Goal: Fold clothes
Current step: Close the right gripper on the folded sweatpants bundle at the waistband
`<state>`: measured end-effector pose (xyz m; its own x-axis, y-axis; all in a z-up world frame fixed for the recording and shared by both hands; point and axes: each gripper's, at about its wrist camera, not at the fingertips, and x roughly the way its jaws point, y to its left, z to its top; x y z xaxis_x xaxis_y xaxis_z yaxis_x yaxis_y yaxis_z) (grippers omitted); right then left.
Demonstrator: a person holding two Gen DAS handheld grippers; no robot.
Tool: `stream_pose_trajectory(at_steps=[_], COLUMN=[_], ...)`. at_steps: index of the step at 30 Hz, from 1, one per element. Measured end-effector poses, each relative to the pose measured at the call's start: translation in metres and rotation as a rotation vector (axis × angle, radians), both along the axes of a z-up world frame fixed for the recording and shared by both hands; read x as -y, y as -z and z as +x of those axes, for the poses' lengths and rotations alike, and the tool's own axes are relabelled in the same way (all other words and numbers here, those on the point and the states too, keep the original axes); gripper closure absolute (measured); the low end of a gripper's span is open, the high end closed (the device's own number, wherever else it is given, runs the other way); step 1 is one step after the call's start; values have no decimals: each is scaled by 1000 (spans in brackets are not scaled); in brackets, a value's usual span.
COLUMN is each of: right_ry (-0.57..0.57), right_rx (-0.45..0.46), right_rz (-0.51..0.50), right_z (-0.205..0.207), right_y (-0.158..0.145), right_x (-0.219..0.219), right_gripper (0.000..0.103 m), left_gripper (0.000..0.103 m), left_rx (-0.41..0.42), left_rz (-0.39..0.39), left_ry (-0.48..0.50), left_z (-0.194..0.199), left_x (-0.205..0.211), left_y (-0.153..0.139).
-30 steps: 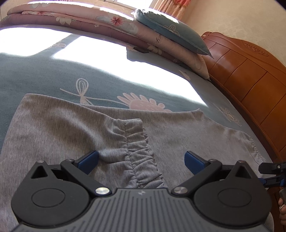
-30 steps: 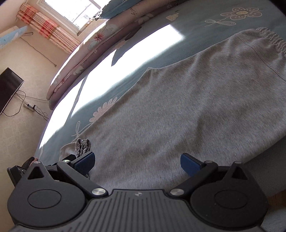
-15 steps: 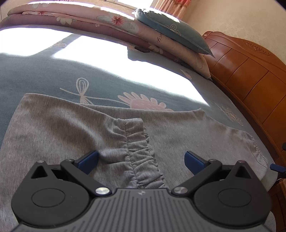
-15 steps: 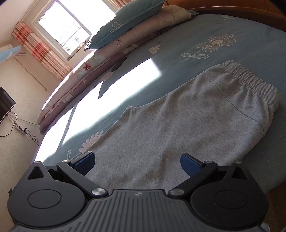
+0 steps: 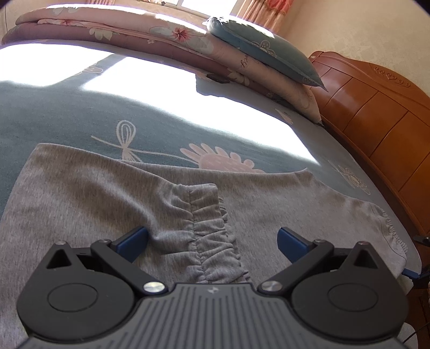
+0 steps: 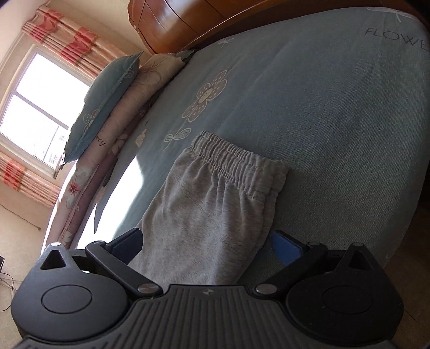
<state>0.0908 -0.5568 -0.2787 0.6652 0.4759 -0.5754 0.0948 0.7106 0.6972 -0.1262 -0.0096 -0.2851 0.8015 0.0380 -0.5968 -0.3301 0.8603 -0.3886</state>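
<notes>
Fabric fills the left wrist view: grey marl sweatpants (image 5: 88,204), soft knit, lie flat on the teal woven bed sheet (image 5: 67,118), a ruched elastic cuff (image 5: 209,231) folded over their middle. The left tongs (image 5: 212,239) hang spread over that cuff, blue pads apart. At 1 o'clock a teal pillow (image 5: 258,53) tops a pink floral quilt (image 5: 134,32).

In the right wrist view, the sweatpants' gathered waistband (image 6: 236,163) points toward 12 o'clock. The right tongs (image 6: 207,244) stand spread, straddling the cloth. A glossy wooden headboard (image 6: 174,18) curves at 12 o'clock.

Blue flowered bedspread (image 6: 336,112); blue pillow (image 5: 263,63) atop folded quilt (image 5: 150,35); wooden headboard (image 5: 376,107); curtained window (image 6: 40,104).
</notes>
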Motion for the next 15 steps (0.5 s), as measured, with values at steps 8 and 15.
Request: stream_pose_trajectory(at_steps=[8,15], right_ry=[-11,17], right_rx=[-8,57], right_rz=[84,159], right_z=[32,44], right_y=[18,27], right_x=[6,18], right_gripper=[0,0], left_gripper=[1,1], left_rx=[-5,-6], left_rz=[8,16], left_ry=[-5,-5], left_z=[4,6], left_x=[0,-1], left_y=[0,0])
